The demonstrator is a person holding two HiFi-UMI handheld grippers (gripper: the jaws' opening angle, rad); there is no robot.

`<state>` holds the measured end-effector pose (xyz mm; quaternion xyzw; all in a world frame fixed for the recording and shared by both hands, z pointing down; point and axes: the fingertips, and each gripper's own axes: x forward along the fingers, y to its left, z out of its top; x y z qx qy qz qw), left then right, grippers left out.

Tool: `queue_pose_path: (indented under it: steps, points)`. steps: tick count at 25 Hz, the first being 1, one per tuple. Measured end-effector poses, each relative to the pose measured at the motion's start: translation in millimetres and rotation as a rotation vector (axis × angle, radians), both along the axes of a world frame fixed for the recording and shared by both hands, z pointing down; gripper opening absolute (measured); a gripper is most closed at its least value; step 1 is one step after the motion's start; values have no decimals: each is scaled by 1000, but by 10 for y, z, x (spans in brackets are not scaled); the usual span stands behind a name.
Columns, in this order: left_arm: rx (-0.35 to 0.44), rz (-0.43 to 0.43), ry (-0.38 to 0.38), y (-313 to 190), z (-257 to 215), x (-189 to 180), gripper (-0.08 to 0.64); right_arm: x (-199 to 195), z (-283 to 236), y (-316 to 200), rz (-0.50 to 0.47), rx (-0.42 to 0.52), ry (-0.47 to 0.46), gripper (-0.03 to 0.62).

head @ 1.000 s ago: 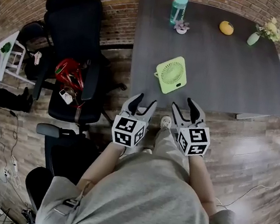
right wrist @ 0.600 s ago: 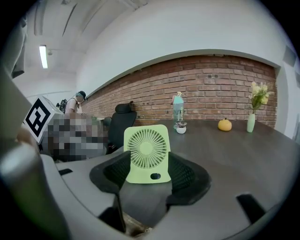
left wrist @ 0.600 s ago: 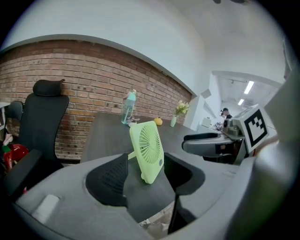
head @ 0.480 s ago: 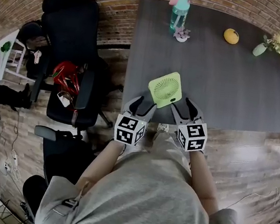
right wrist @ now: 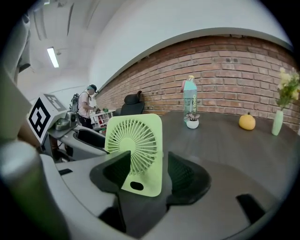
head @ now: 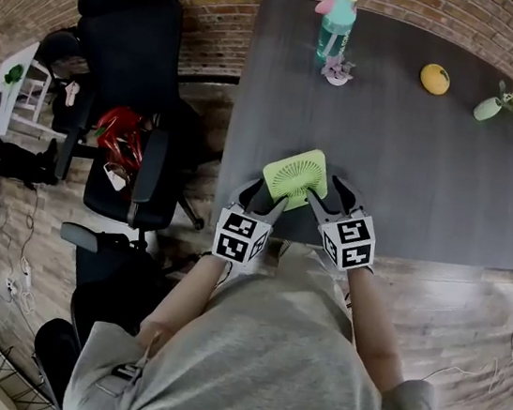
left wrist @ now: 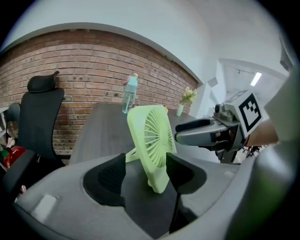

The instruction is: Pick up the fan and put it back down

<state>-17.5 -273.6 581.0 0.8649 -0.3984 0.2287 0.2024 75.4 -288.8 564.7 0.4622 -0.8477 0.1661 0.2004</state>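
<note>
**Dark grey wood-grain rectangular tabletop** (head: 431, 177), set against a brick wall. Five items stand on it.

1. Light green square plastic fan (head: 295, 176) with a round radial grille. It sits at the near edge, left of centre, leaning back on a rear prop.
2. Teal translucent drinking bottle with pink cap (head: 336, 26), upright at the far edge, left of centre.
3. Small white pot with a pinkish plant (head: 337, 70), just beside the bottle on its near side.
4. Yellow-orange round fruit (head: 434, 78), towards the far edge and right of centre, well apart from the pot.
5. Pale green vase with yellow and white flowers (head: 490, 107), at the far right corner.

The middle and right of the tabletop show only bare surface.
</note>
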Motion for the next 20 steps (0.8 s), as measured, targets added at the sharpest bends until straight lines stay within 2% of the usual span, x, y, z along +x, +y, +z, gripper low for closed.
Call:
queue_pose_path:
  steps: [10, 20]
  points:
    - [2, -12, -27, -117, 80, 72, 256, -110, 118, -123, -215, -41, -23, 236]
    - [29, 13, -32, -207, 68, 148, 256, -88, 256, -215, -282, -97, -30, 242]
